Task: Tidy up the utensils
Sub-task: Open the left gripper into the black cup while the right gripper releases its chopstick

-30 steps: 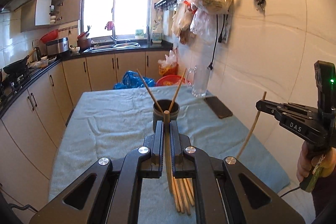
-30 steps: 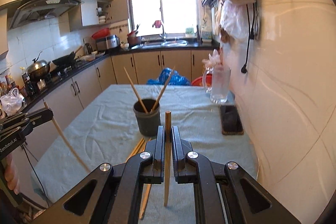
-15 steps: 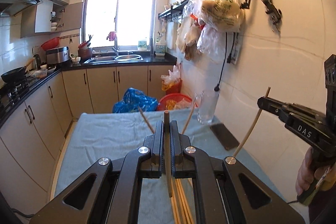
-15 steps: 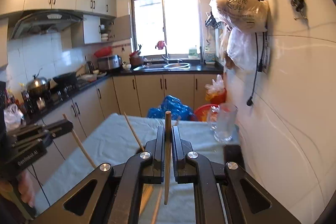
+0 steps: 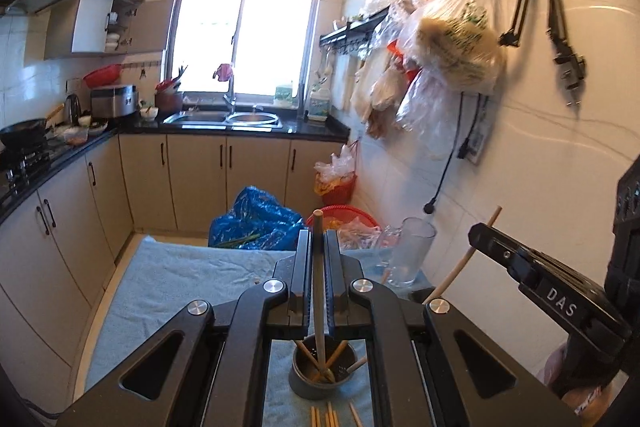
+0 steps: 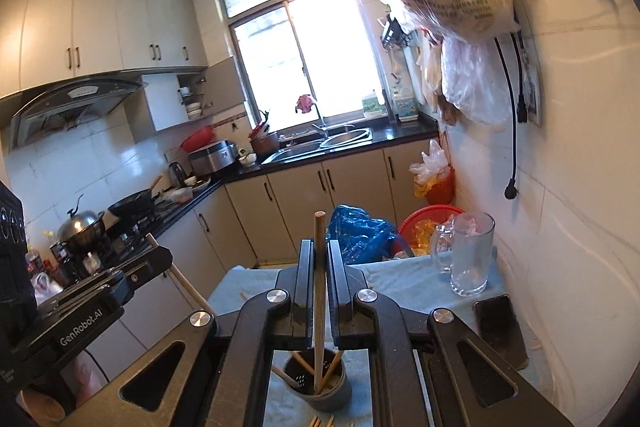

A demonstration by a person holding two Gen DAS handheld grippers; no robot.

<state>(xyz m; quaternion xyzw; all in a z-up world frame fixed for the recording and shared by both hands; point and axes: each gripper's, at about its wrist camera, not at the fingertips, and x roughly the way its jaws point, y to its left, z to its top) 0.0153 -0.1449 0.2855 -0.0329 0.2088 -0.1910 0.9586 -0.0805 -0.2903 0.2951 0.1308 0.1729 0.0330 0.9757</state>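
Observation:
In the left wrist view my left gripper (image 5: 318, 241) is shut on an upright wooden chopstick (image 5: 318, 291). Its lower end shows over the mouth of the dark round holder (image 5: 300, 387), which has several chopsticks leaning in it. My right gripper (image 6: 319, 249) is shut on a second chopstick (image 6: 319, 299), whose lower end also hangs at the holder (image 6: 332, 399). The right gripper (image 5: 476, 231) appears at the right of the left wrist view, and the left gripper (image 6: 162, 255) at the left of the right wrist view. Loose chopsticks (image 5: 328, 417) lie on the cloth in front of the holder.
A light blue cloth (image 5: 180, 275) covers the table. A glass mug (image 6: 470, 255) and a dark phone (image 6: 498, 327) sit by the tiled wall on the right. Plastic bags (image 5: 452, 43) hang from hooks above. A blue bag (image 5: 256, 219) lies on the floor beyond.
Both grippers have risen and gone forward with their chopsticks. The holder, earlier ahead of the jaws, now shows below them. More of the wall and window is in view.

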